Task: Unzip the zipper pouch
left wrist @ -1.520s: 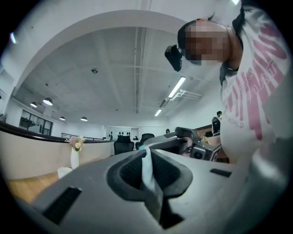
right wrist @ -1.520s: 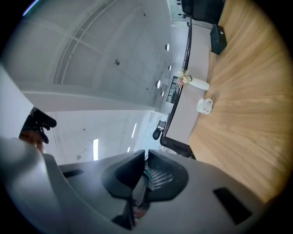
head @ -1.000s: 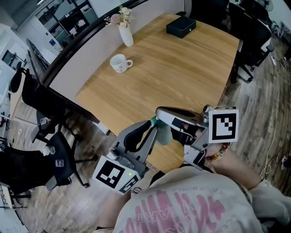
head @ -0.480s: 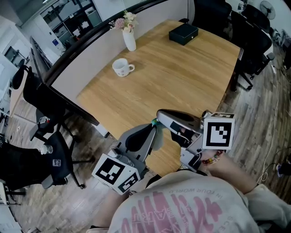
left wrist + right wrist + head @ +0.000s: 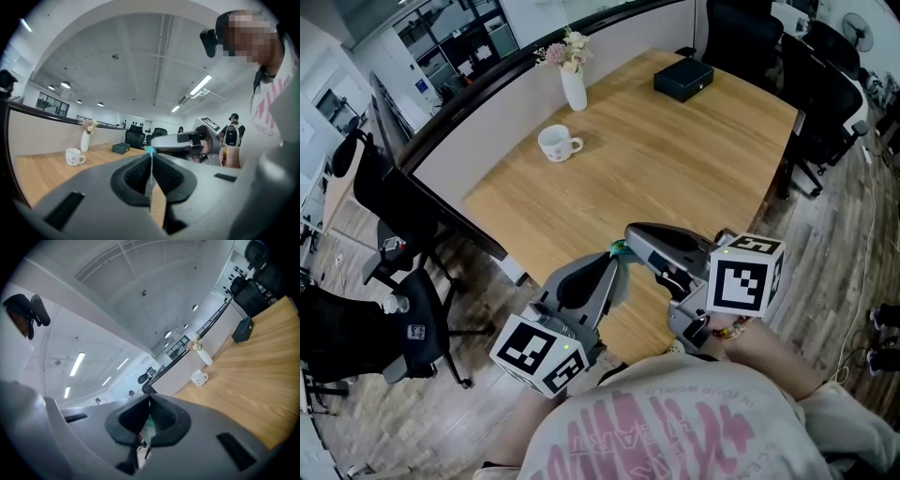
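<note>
The left gripper's [image 5: 150,157] jaws have just been closing and now pinch the thin edge of the zipper pouch [image 5: 150,176], with a teal tip [image 5: 150,150] showing at their ends. The right gripper's [image 5: 149,397] jaws are pressed together on a pale green part of the same pouch. The two grippers meet tip to tip and hold the pouch in the air over the near edge of the desk [image 5: 675,150]. The person's shirt [image 5: 265,126] reads "WORLD". A mug [image 5: 558,143], a vase [image 5: 574,89] and a black box [image 5: 683,79] stand well apart on the desk's far side.
</note>
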{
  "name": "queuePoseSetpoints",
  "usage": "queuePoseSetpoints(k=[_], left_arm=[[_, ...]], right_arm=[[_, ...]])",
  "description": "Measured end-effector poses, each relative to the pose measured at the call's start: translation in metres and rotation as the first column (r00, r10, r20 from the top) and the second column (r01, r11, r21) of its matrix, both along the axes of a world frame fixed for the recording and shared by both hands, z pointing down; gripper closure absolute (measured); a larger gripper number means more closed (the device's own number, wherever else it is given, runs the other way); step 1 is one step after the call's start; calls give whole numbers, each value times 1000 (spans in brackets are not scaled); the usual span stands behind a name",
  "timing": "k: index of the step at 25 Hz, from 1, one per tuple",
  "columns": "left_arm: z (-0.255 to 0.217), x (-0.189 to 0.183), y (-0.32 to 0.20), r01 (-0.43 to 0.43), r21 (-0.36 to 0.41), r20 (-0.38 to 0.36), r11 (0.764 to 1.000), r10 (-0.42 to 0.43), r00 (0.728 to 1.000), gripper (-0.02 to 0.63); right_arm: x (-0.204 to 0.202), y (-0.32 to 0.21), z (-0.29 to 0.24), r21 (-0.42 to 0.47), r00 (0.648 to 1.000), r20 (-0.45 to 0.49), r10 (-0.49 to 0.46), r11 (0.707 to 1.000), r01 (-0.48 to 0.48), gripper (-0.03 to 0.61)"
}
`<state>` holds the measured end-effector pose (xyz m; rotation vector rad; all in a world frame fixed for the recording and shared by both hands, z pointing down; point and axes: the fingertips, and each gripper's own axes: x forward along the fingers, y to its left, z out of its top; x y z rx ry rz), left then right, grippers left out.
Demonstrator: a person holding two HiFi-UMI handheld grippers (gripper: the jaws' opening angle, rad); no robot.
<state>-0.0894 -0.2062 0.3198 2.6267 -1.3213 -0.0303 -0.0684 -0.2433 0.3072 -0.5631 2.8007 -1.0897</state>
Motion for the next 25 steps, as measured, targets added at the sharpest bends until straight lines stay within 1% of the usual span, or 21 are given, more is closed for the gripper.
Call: queuePoseSetpoints(k=[4,11,25], left_arm=[[-4,-2,-1,9,7,-2,1000,-9,1000,600],[-9,-4,-2,26,12,-19,1000,-26,999,600],[-12,-9,-9,41,7,-64,999,-40,997,599]], right_arm=[[0,-1,-4,5,1000,16,4,1000,-4,583],[4,-5,-2,5,1000,12,17,1000,-17,583],[6,-16,7,-12,999,-21,41,999,-41,583]])
